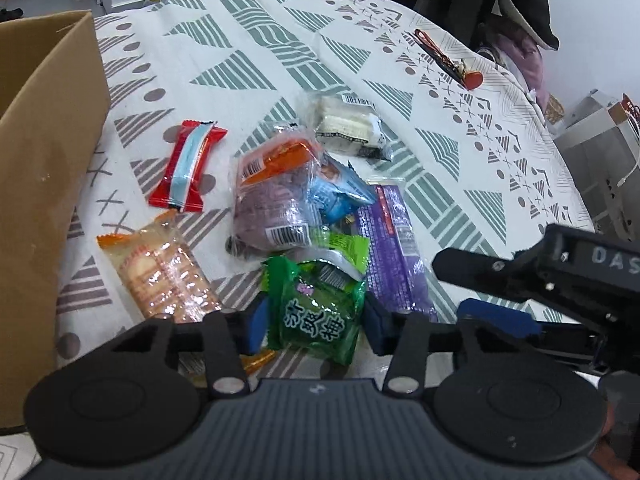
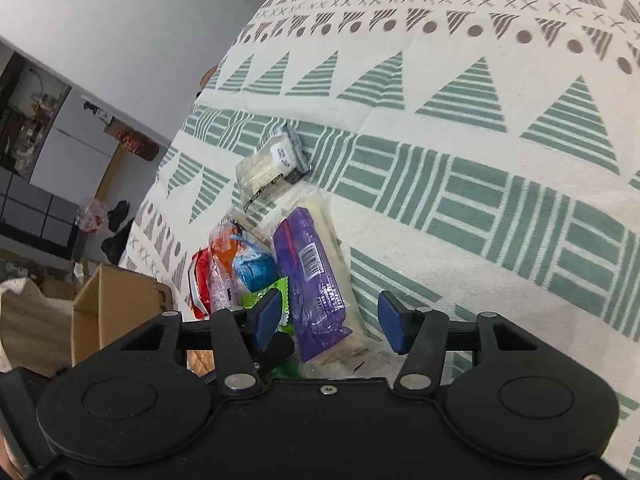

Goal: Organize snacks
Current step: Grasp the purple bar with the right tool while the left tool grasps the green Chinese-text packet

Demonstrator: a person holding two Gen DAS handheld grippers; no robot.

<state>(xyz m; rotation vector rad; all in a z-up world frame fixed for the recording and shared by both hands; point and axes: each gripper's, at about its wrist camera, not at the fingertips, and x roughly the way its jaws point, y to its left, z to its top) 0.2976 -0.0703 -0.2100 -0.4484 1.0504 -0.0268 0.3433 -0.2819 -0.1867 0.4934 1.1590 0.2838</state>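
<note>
A heap of snack packets lies on the patterned tablecloth [image 1: 256, 40]. In the left wrist view my left gripper [image 1: 316, 326] is shut on a green packet [image 1: 316, 312], with a blue pad against each side. Just to its right lies a long purple packet [image 1: 392, 248], and my right gripper [image 1: 452, 286] comes in from the right beside it. In the right wrist view the purple packet [image 2: 316, 276] lies between the pads of my right gripper [image 2: 332, 324]. That gripper is open, and its right pad stands clear of the wrapper.
A cardboard box [image 1: 48, 160] stands at the left. Around the heap lie a red packet [image 1: 188, 168], an orange biscuit packet [image 1: 164, 276], a purple-filled clear bag [image 1: 272, 196], a blue packet [image 1: 340, 192] and a white packet [image 1: 348, 124]. A red trinket [image 1: 472, 80] lies far right.
</note>
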